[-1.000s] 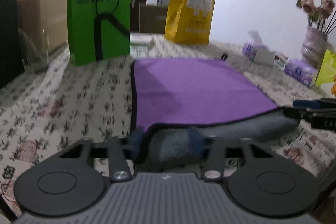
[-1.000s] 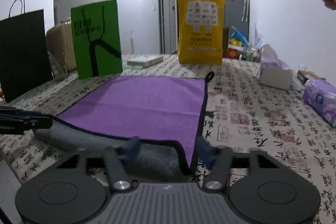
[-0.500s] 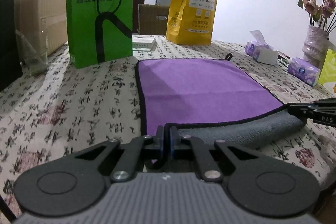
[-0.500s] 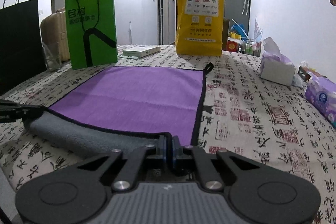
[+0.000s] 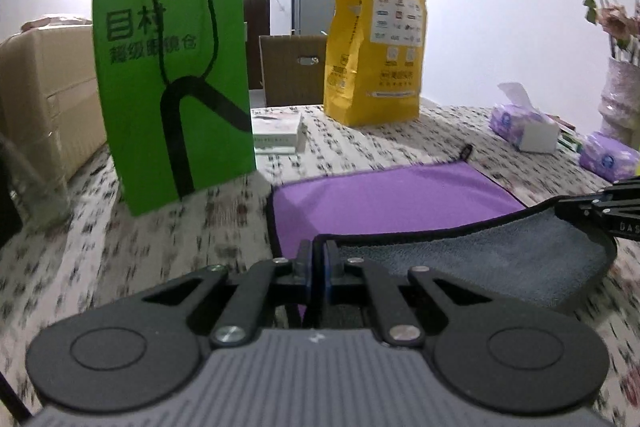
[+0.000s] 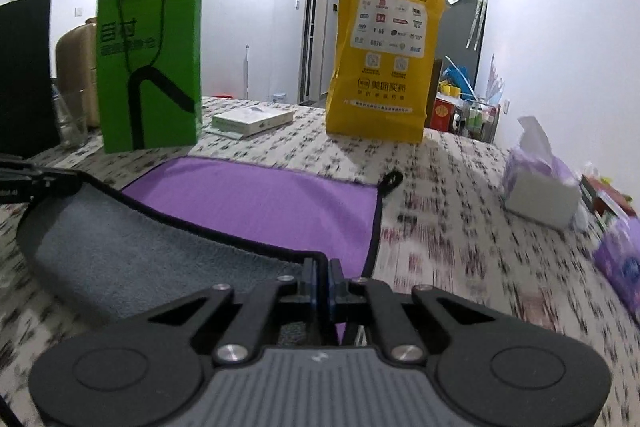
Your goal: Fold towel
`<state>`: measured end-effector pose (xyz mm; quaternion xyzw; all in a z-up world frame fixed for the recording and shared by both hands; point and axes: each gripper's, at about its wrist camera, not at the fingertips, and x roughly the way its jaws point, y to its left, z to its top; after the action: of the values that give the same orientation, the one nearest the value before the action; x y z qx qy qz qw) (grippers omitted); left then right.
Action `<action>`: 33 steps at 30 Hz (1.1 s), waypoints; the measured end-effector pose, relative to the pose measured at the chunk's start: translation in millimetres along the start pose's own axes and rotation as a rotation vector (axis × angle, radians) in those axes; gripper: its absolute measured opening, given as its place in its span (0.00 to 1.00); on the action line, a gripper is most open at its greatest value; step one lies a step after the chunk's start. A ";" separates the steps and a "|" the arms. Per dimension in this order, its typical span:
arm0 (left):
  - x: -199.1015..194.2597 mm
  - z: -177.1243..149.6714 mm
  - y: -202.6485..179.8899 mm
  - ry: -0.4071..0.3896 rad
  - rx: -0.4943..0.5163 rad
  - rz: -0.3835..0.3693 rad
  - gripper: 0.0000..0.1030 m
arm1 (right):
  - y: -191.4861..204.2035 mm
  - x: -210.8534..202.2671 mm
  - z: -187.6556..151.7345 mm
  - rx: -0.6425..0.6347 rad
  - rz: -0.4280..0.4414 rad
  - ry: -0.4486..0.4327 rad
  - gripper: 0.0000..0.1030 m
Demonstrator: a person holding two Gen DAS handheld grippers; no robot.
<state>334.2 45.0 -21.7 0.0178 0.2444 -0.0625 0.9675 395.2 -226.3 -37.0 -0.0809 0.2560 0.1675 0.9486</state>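
While blurred, green bag (image 5: pixel 172 83) flanks pinched towel (image 5: pixel 392 195)

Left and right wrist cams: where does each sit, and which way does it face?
Left wrist: on the left gripper, facing along the table; own fingers shut on the towel corner, right gripper at right edge.
Right wrist: on the right gripper, same heading; fingers shut on the other corner, left gripper at left edge.
Shared: towel, green bag, yellow bag.

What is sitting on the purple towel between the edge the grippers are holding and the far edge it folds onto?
Nothing visible. The towel is bare up to its far edge; the green bag and yellow bag stand beyond it.
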 end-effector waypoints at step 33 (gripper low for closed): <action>164.0 53.5 52.4 0.121 -0.071 -0.027 0.51 | -60.6 166.8 67.9 0.121 -0.038 0.089 0.49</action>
<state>509.3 75.0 -52.3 -0.0159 0.3047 -0.0656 0.9500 583.7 -220.4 -60.2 -0.0357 0.3062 0.1298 0.9424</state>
